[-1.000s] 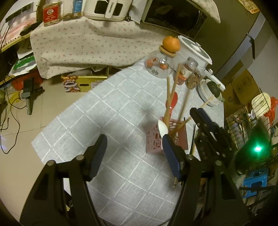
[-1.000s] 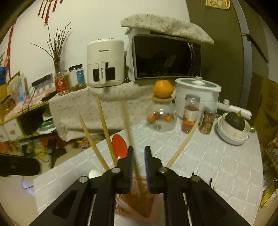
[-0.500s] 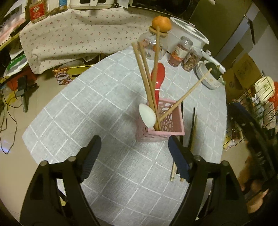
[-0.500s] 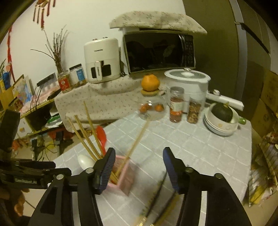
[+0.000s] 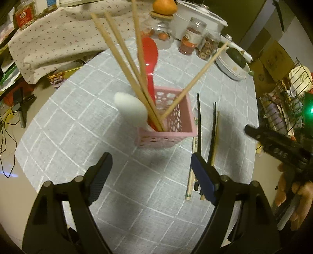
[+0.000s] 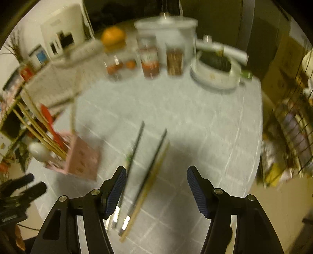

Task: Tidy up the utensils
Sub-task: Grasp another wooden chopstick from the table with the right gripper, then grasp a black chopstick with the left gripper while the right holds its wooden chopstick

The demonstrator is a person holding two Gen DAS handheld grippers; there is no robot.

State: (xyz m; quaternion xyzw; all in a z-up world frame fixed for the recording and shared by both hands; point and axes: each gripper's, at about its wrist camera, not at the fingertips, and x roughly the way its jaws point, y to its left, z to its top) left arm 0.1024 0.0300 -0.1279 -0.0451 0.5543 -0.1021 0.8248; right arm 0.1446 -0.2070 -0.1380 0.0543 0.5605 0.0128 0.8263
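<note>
A pink perforated holder (image 5: 166, 134) stands on the grey checked tablecloth (image 5: 78, 117). Several wooden chopsticks (image 5: 121, 48), a red spoon (image 5: 149, 54) and a white spoon (image 5: 131, 109) stand in it. My left gripper (image 5: 150, 158) hovers just in front of it, jaws opening with nothing between them. Right of the holder lie loose black chopsticks (image 5: 198, 125) and a wooden one (image 5: 216, 136). In the blurred right wrist view my right gripper (image 6: 156, 170) hangs over those loose chopsticks (image 6: 154, 156), jaws opening, pads apart from them. The holder (image 6: 82, 158) is at its left.
At the table's far side stand glass jars (image 5: 192, 37), an orange on a jar (image 5: 164, 5), a white pot (image 5: 197, 17) and a bowl holding a dark squash (image 5: 232, 60). A wire rack (image 5: 283, 109) is beyond the right table edge. A hand (image 5: 293, 199) holds the right gripper.
The right gripper released a wooden chopstick into the holder, opened, then swung right and tipped down over the loose chopsticks. The left gripper came closer to the holder and widened.
</note>
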